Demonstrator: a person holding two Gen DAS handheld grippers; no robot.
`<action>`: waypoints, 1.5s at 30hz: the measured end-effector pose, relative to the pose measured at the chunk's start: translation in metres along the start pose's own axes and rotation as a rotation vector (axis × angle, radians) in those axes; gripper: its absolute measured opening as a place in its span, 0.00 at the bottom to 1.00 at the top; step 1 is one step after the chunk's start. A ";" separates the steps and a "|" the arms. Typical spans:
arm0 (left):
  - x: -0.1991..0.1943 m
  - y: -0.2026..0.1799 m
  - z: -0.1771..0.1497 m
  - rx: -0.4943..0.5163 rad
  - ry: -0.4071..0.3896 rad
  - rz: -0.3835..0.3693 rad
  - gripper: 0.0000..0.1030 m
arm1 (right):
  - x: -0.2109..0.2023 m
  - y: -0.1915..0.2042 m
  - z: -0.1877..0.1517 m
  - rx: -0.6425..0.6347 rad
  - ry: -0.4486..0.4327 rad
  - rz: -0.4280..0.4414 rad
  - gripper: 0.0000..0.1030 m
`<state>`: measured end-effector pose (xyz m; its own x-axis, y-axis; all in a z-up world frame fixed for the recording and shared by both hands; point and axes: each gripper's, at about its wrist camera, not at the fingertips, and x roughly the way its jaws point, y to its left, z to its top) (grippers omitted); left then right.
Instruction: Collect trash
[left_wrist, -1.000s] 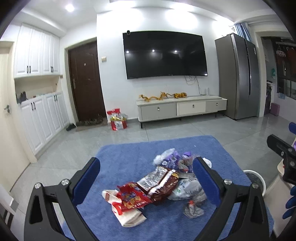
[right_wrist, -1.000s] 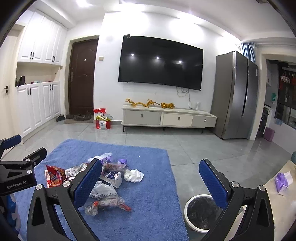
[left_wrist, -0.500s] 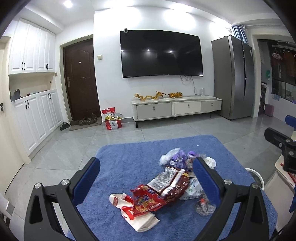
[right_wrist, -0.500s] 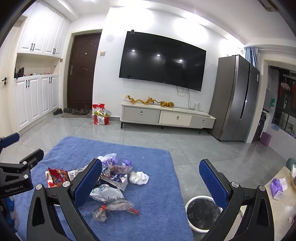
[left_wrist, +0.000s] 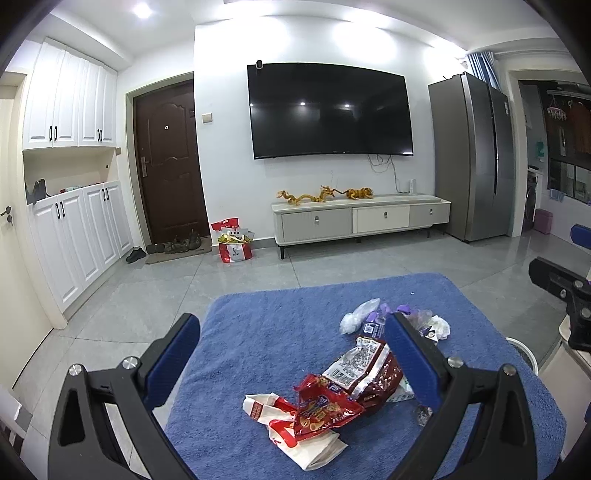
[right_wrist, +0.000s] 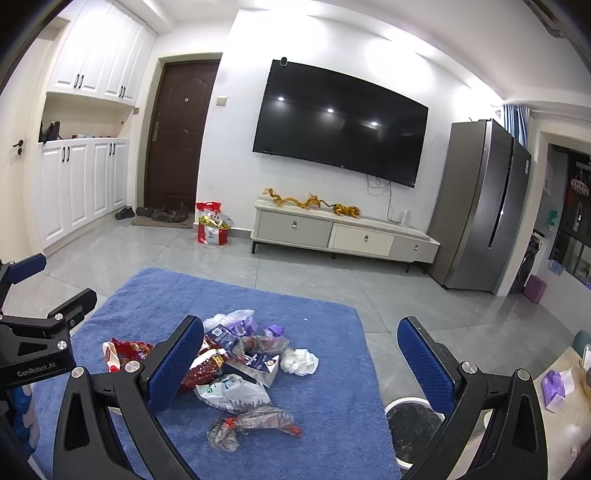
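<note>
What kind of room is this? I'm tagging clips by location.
Most likely a home living room: a wall-mounted TV above a low media cabinet, a blue rug strewn with wrappers, and a front door.

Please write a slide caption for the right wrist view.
Open right gripper above snack wrappers on a blue rug, bin beside it.

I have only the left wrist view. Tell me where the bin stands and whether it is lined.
Observer: The bin stands on the floor just off the right edge of the rug, with a dark liner inside.
Operator: Report the right gripper's state.
Observer: The right gripper is open, fingers wide apart, holding nothing.
Operator: Name the trash lying closest to it.
Observer: A clear twisted wrapper with red ends lies on the rug, slightly apart from the main pile, on the side nearest the camera.
</note>
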<state>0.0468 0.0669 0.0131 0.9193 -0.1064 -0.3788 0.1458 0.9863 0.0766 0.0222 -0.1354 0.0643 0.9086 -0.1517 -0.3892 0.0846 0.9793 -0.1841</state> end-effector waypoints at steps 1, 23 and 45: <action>0.001 0.001 0.000 -0.002 0.005 -0.004 0.98 | 0.001 0.001 0.000 0.001 0.001 0.004 1.00; 0.025 0.029 -0.048 -0.063 0.173 -0.081 0.97 | 0.063 -0.033 -0.062 0.106 0.144 0.288 0.87; 0.125 0.010 -0.080 -0.128 0.394 -0.281 0.46 | 0.151 -0.023 -0.135 0.212 0.420 0.438 0.72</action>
<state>0.1344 0.0739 -0.1070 0.6395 -0.3395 -0.6898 0.3000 0.9363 -0.1827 0.1028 -0.1991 -0.1121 0.6435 0.2705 -0.7161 -0.1401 0.9613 0.2373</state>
